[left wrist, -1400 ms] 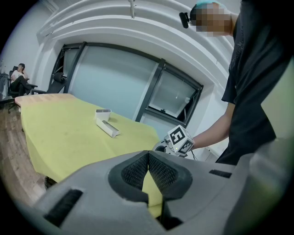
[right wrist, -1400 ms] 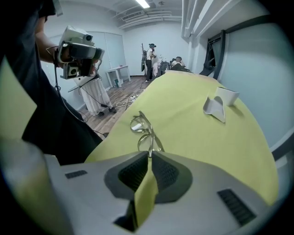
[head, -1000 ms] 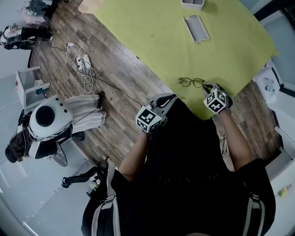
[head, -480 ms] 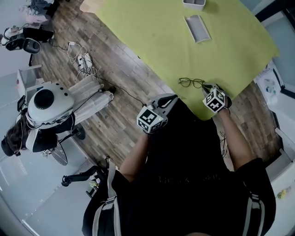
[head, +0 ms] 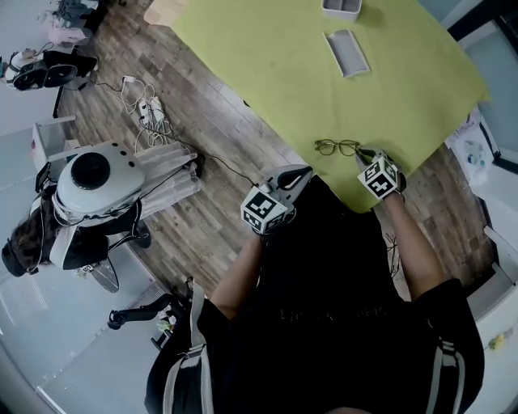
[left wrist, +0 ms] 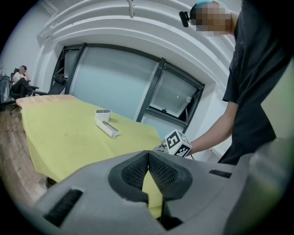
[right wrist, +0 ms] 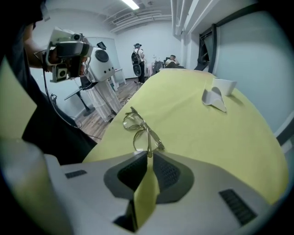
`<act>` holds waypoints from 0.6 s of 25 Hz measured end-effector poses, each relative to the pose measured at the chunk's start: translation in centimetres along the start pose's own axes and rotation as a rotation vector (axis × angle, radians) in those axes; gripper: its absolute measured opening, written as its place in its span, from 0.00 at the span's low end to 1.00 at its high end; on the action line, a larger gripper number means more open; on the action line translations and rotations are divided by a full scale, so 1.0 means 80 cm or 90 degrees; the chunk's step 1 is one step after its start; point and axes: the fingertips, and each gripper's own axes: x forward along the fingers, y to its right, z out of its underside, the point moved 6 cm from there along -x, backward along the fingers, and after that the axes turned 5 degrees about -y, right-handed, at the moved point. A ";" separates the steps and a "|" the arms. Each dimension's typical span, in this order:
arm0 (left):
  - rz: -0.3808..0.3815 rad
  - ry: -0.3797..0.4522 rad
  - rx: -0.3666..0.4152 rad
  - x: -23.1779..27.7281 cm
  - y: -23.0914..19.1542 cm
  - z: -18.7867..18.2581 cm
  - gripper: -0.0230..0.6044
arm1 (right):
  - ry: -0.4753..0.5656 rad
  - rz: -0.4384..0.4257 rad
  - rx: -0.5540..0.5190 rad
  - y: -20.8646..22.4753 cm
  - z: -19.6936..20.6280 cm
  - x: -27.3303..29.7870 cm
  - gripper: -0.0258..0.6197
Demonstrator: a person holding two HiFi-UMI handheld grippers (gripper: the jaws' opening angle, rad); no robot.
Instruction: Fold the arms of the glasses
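- The glasses [head: 336, 146] – thin frame, two round lenses – sit on the yellow-green cloth [head: 275, 48] near the desk's [head: 166, 10] near edge, close in front of the person.
- In the right gripper view, one arm of the glasses [right wrist: 148, 137] stands unfolded and runs straight back from the frame [right wrist: 138, 125] toward the camera. How the other arm lies I cannot tell.
- The right claw [right wrist: 149, 156] is pressed together on the tip of that arm and pinches it just at the claw's front edge. In the head view this claw [head: 362, 155] lies at the right end of the glasses, with its marker cube [head: 380, 176] just behind it.
- The left claw [left wrist: 148, 156] is pressed together with nothing in it. It hovers off the desk's edge [head: 298, 174], to the left of the glasses and apart from them, in front of the person's dark shirt.
- From the left gripper view, the right gripper's marker cube [left wrist: 178, 143] shows just above the left claw's tips.
- Farther along the cloth, well apart from the glasses, lies a long grey tray [head: 346, 50], with a small white box [head: 340, 6] beyond it.
- Left of the desk is a wooden floor [head: 202, 121] – loose cables [head: 146, 113] lie on it.
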 end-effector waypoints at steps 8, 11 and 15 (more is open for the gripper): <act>0.005 0.013 -0.003 0.002 -0.001 -0.006 0.07 | 0.087 0.025 0.117 0.011 -0.001 -0.033 0.11; 0.010 0.019 0.007 0.005 -0.001 -0.010 0.07 | 0.117 0.026 0.127 0.011 -0.006 -0.047 0.11; 0.012 0.029 0.005 0.003 -0.002 -0.015 0.07 | 0.151 0.029 0.126 0.009 -0.016 -0.063 0.09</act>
